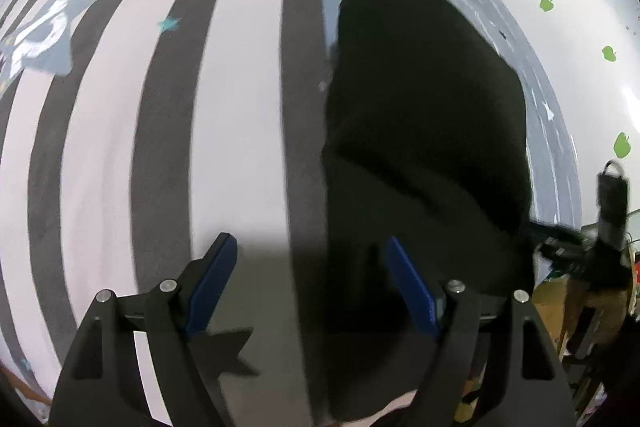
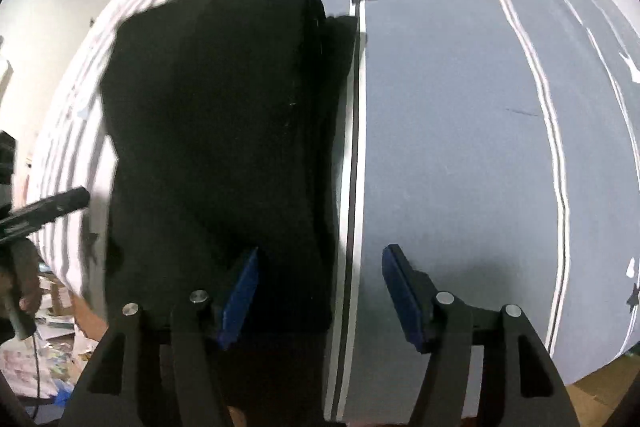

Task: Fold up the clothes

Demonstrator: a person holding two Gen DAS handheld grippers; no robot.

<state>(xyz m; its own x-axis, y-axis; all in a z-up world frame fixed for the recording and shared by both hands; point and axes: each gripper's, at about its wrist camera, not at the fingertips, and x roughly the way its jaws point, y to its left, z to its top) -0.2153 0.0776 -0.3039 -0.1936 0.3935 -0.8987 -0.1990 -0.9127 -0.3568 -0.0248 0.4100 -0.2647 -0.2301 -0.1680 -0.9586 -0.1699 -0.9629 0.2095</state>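
On striped bedsheet [image 1: 240,107]: black garment [image 2: 216,123] folded (rectangular, matte); both jaws released, empty.

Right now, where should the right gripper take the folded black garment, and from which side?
Probably at its near right corner, coming from above. There the folded black garment ends in a straight edge along the white stripe, and the open right gripper already straddles that edge, one pad over cloth, one over the sheet.
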